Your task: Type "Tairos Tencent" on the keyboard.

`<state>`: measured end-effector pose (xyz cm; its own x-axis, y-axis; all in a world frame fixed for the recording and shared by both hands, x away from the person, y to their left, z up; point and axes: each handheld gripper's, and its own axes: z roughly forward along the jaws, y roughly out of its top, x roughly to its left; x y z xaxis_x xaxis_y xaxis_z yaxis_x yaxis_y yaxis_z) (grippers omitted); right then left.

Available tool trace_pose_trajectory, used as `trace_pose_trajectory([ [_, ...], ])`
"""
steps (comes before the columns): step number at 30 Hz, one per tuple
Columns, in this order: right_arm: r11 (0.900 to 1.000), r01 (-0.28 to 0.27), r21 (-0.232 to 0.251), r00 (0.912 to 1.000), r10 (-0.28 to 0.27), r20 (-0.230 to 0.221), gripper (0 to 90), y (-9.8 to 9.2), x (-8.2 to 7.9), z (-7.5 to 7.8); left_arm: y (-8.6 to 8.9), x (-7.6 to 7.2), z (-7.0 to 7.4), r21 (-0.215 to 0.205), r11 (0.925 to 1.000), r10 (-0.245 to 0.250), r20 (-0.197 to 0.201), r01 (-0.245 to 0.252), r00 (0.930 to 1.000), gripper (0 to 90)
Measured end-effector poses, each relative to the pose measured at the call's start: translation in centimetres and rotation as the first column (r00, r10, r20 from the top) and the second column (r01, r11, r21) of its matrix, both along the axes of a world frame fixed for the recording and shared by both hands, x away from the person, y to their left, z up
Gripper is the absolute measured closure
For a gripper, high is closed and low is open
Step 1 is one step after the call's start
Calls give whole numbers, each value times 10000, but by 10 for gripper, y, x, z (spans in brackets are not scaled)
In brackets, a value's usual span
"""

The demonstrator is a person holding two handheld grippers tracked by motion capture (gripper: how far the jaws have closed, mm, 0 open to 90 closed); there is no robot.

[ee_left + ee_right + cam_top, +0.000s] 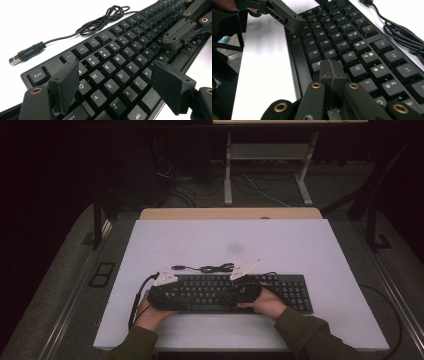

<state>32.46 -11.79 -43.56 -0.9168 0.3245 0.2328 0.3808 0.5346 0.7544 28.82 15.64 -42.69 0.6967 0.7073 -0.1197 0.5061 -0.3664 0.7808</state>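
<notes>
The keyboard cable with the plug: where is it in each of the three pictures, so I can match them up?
High view: the cable lies coiled on the white table just behind the keyboard, left of centre.
Left gripper view: top left, plug at the left edge.
Right gripper view: cable along the right edge.
Shared landmark: the keyboard's function-key row, next to the cable in every view.

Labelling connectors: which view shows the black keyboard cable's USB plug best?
Left gripper view: the silver-tipped USB plug lies sharp and unobstructed on the white table, left of the black keyboard. The high view shows it as a tiny dark stub. The right gripper view shows the black cable, its plug end cropped at the top edge.
</notes>
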Motion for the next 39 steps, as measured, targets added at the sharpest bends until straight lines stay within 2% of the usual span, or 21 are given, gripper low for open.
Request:
trace_pose_trajectory([
  [1, 10000, -28, -7, 10000, 28, 3, 896, 1, 0, 0, 0, -1, 0, -103, 9999, 109, -8, -109, 9999, 210],
  [8, 9998, -150, -142, 9999, 149, -41, 896, 7, 0, -2, 3, -3, 0, -87, 9997, 218, 6, -218, 9998, 206],
  [16, 9986, -257, -464, 9997, 255, -45, 896, 12, -2, -5, 3, -2, -1, -32, 9999, 150, -2, -150, 9999, 204],
  [25, 9990, -182, -403, 9998, 183, 31, 895, 11, -3, -5, 3, -2, -1, -42, 9998, 175, -24, -175, 9998, 204],
  [32, 9999, -2, -136, 9999, 3, 113, 891, 6, 0, -1, 2, 0, -2, -74, 9999, 108, -41, -108, 9999, 207],
  [34, 9999, 84, -76, 9999, -83, 105, 854, 4, 0, 0, 2, 0, -2, -8, 10000, 26, -34, -26, 10000, 212],
  [39, 9994, 324, 142, 9994, -325, 111, 696, -2, 1, 2, 0, 3, -2, -90, 9999, -46, -26, 46, 10000, 226],
])
